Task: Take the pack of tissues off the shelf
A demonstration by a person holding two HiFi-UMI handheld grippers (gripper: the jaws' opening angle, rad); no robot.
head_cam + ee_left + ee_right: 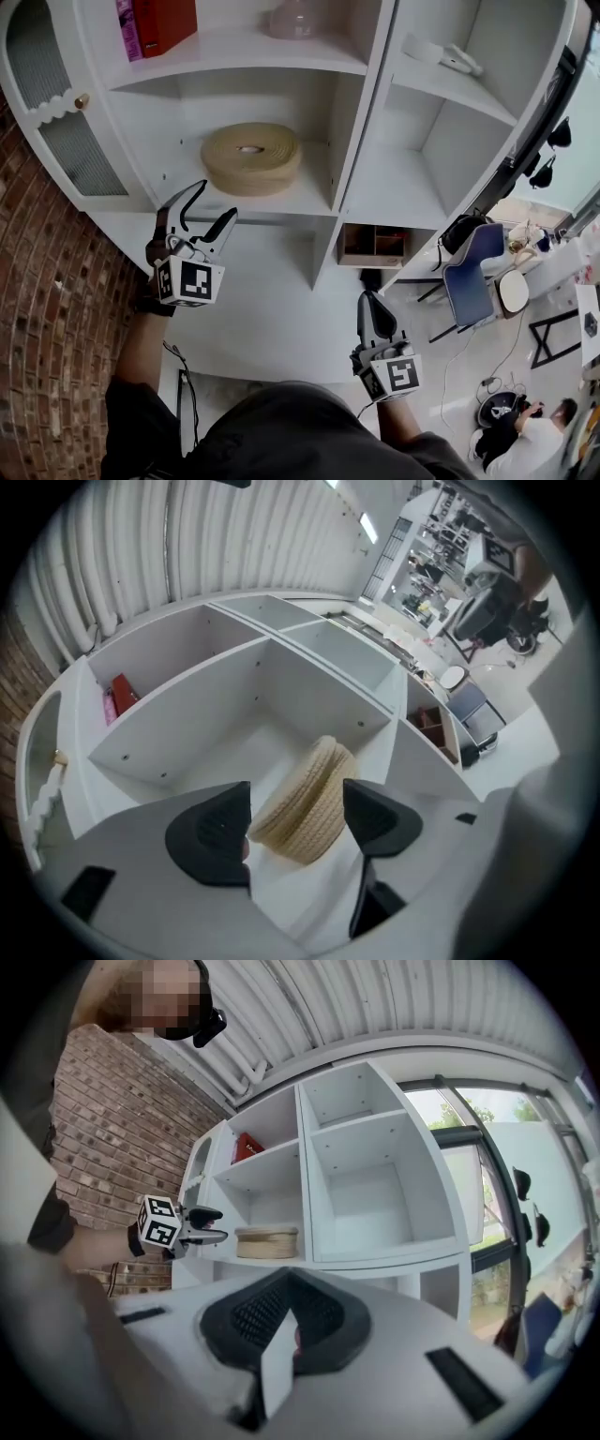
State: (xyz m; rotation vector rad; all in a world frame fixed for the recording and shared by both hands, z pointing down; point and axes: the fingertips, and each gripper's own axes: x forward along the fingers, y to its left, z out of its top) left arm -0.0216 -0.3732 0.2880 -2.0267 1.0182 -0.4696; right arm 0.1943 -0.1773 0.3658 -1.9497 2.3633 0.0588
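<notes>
A person's left arm reaches forward and up, holding the left gripper (pixel 216 199) just in front of the middle compartment of a white shelf unit (pixel 394 187). Its jaws stand apart and grasp nothing. The pack of tissues (pixel 250 157), a round, tan, woven-looking disc, lies flat on that compartment's board near its front edge. In the left gripper view it appears between the two black pads without touching either. The right gripper (pixel 368 302) hangs low beside the person's body with its jaws clenched together, well apart from the shelf. A brick wall (pixel 47 309) stands to the left of the unit, and a rounded cabinet door with a small knob (pixel 82 100) sits at its left end. Farther right is an open room with a blue chair (pixel 473 277), where another person (pixel 530 436) sits on the floor. A red box (pixel 164 23) and a pinkish vessel (pixel 292 19) on the shelf above are cut off by the frame's upper edge. A white object (pixel 445 56) in the upper right compartment is too small to identify.
</notes>
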